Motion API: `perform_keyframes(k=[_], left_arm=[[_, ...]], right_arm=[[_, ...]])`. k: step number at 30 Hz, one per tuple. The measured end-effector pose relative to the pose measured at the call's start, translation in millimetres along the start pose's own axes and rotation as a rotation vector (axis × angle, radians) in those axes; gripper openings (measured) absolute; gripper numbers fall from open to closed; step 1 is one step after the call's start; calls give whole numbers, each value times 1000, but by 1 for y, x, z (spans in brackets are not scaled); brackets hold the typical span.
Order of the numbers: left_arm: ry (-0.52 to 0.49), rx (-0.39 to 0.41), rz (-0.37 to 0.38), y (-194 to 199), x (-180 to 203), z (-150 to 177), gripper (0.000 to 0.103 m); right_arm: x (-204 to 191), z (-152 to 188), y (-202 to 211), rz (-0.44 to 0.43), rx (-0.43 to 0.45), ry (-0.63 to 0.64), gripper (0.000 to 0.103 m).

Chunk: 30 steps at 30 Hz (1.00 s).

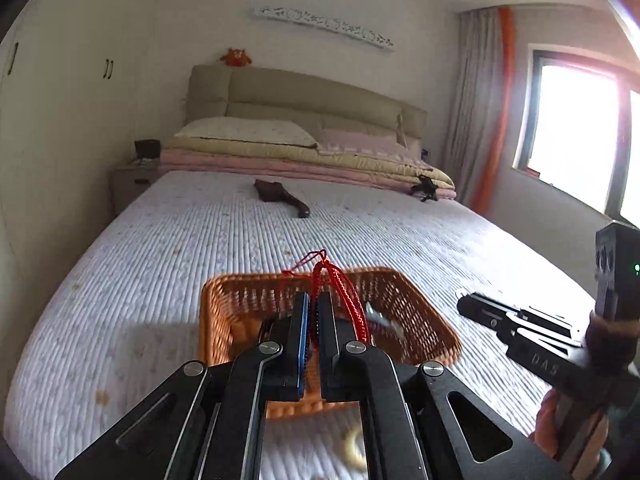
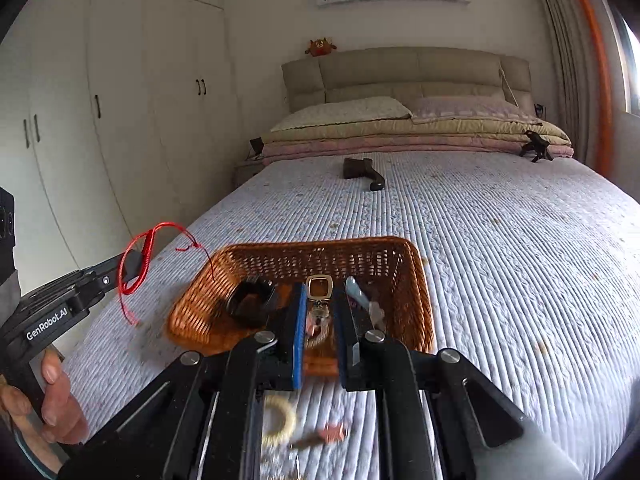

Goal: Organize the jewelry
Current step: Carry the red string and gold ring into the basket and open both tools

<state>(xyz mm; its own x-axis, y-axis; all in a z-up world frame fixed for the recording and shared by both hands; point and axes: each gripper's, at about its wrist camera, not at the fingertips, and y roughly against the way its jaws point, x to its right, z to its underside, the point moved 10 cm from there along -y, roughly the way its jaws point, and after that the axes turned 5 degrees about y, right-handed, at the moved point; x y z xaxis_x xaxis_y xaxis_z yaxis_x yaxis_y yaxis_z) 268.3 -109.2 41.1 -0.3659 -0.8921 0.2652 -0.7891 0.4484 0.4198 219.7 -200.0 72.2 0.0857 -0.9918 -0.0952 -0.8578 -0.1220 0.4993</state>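
An orange wicker basket [image 1: 420,312] [image 2: 208,280] sits on the quilted bed. My left gripper [image 1: 314,308] [image 2: 134,262] is shut on a red cord bracelet [image 1: 344,292] [image 2: 138,256], held left of and above the basket. My right gripper [image 2: 320,300] [image 1: 464,300] is shut on a gold-framed pendant [image 2: 319,287] with a chain, over the basket. In the basket lie a black ring-like piece [image 2: 250,298] and a silvery clip [image 2: 360,296] [image 1: 378,318]. A cream bead bracelet [image 2: 278,420] [image 1: 354,446] and a brown-pink item [image 2: 324,436] lie on the bed near me.
A dark brown wooden object [image 2: 362,172] [image 1: 280,196] lies mid-bed. A small black tripod [image 2: 536,146] [image 1: 426,189] stands by the folded quilts and pillows. Wardrobes [image 2: 100,120] line the left; a window [image 1: 576,132] is at right.
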Motion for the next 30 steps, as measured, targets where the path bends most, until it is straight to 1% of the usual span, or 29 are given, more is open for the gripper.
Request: perform_keyframes(k=[2, 4, 8, 12, 16, 19, 22, 23, 24, 25, 26, 27, 28, 29, 30], left_arm=[[14, -9, -4, -26, -6, -2, 4], [31, -48, -21, -55, -16, 4, 4], [33, -99, -55, -88, -30, 23, 4], [3, -130, -72, -103, -35, 39, 4], [-3, -142, -85, -112, -36, 45, 4], [-20, -148, -103, -114, -36, 50, 4], [-14, -153, -98, -114, -36, 52, 5], [-15, -150, -99, -113, -36, 52, 7], [-14, -145, -92, -111, -36, 52, 7], [-7, -142, -77, -109, -34, 51, 10], [4, -137, -61, -106, -33, 49, 28], [11, -124, -58, -103, -33, 45, 56], [10, -89, -65, -96, -33, 40, 63], [4, -59, -71, -90, -32, 36, 64], [-5, -46, -69, -85, -31, 34, 64]], right_arm=[[2, -2, -21, 1, -20, 2, 15], [4, -2, -44, 2, -51, -2, 15], [12, 7, -78, -18, -95, -40, 15], [20, 23, -101, -28, -131, -59, 15], [18, 40, -117, -26, -176, -57, 15], [14, 44, -122, -26, -192, -46, 15], [14, 46, -123, -23, -193, -43, 15], [15, 46, -122, -19, -189, -45, 15], [14, 45, -120, -26, -184, -50, 16], [14, 45, -119, -38, -181, -57, 18], [14, 45, -117, -45, -176, -64, 27], [17, 42, -113, -42, -164, -69, 39], [18, 40, -110, -38, -151, -70, 42], [18, 38, -107, -42, -137, -67, 42], [18, 35, -103, -43, -123, -66, 42]])
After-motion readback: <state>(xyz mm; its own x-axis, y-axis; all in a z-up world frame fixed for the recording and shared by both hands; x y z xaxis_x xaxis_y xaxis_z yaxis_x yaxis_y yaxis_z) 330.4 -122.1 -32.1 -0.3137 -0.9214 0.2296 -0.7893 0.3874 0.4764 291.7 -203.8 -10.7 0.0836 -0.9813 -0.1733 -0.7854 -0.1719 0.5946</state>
